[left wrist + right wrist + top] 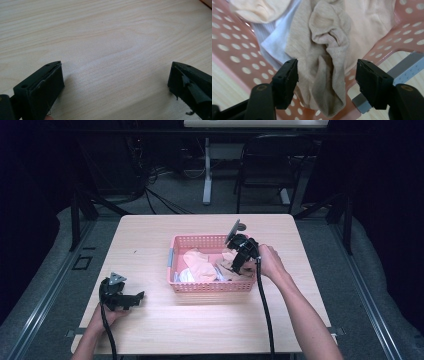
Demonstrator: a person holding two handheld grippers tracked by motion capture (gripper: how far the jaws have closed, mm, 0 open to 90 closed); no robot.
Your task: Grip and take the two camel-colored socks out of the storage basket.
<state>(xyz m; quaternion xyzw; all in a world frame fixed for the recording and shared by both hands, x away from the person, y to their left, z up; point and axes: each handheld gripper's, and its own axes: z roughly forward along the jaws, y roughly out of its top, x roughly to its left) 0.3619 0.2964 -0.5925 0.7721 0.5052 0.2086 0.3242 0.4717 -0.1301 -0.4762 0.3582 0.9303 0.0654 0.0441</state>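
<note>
Right tool (327, 75) gapes over beige sock (327, 50) inside basket (200, 287).

The table (200, 320) is pale wood grain, smooth with a soft sheen. The basket (232, 50) is pink perforated plastic (grey clips at its sides). The beige cloth (329, 50) is ribbed knit, matt.

The table (150, 235) is being viewed from above and behind the person, looking forward and down, from well back. Bare tabletop (112, 50) is being looked at closely in the left gripper view, between and beyond its fingers (45, 85). The basket (234, 55) is being looked into from very near in the right gripper view, past its fingers (287, 77); this basket (200, 240) is being shared with the high view.
</note>
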